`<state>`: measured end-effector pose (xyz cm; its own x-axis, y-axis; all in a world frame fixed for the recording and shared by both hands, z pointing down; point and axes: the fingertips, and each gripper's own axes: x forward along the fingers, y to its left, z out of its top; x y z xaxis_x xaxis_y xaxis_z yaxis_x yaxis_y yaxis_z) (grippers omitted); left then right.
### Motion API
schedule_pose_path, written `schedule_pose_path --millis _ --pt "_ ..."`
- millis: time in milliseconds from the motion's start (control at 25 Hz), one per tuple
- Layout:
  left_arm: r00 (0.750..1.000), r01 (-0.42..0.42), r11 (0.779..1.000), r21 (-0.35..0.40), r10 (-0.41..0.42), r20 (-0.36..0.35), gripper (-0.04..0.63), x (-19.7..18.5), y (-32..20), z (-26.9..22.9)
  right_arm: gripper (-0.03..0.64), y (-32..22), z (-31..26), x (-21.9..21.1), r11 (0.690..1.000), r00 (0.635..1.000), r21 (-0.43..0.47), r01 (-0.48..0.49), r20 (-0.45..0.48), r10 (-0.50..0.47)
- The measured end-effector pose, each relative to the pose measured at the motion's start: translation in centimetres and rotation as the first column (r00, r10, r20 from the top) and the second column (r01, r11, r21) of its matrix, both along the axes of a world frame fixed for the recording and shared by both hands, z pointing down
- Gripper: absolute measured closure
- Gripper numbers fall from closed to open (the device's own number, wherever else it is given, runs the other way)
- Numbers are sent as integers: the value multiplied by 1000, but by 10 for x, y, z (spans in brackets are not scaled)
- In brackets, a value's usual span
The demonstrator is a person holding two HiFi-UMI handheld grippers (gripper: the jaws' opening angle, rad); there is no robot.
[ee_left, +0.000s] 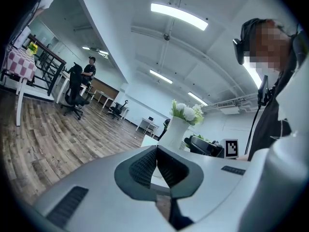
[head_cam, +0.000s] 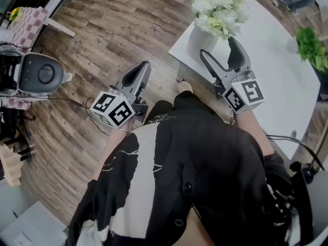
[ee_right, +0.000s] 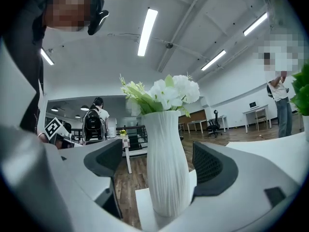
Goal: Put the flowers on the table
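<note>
- Left gripper (ee_left: 156, 163): jaws pressed together on nothing; held low on the person's left, over the floor (head_cam: 102, 29), well apart from the table, idle
- Flowers (head_cam: 218, 6): white blooms in a ribbed white vase (head_cam: 200, 41), upright on the table's near corner, close to the edge
- Right gripper (head_cam: 219, 47): jaws spread wide, vase standing in the gap, not clamped; held about level, pointing at the vase
- Table (head_cam: 277, 70): white top, already bearing the vase
- Step, as judged: placing looks done, letting-go stage; next move calls for a straight draw-back with jaws wide, so that no pad clips the vase at the edge
</note>
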<state>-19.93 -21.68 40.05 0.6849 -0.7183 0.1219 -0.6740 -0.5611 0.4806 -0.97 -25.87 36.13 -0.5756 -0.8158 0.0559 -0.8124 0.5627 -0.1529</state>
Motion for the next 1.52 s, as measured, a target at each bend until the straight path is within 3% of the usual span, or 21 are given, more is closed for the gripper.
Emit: schedule_pose_path --millis 280,320,400,520,840,1280,1520 --pt "999 -37 999 14 37 -19 581 21 28 -7 189 46 -4 0 999 999 -1 46 -12 -46" --pt "999 -46 999 18 47 -20 581 25 32 -8 227 51 -2 2 999 998 11 54 -17 -53" --pt "998 -61 998 24 61 -16 581 32 40 -8 431 59 0 6 998 998 28 56 -29 -55" --pt "998 -57 998 15 57 -11 581 36 47 -2 437 67 1 7 997 997 37 61 -57 -59" --pt "997 -73 996 57 74 -12 581 67 68 -22 565 97 -18 28 996 997 42 75 -10 -75" --pt "998 -62 993 100 63 -4 580 134 142 -50 591 153 -24 97 996 997 -68 56 60 -52" --pt "999 -39 994 102 39 -2 581 176 201 -51 595 208 -14 139 993 996 -90 77 47 -73"
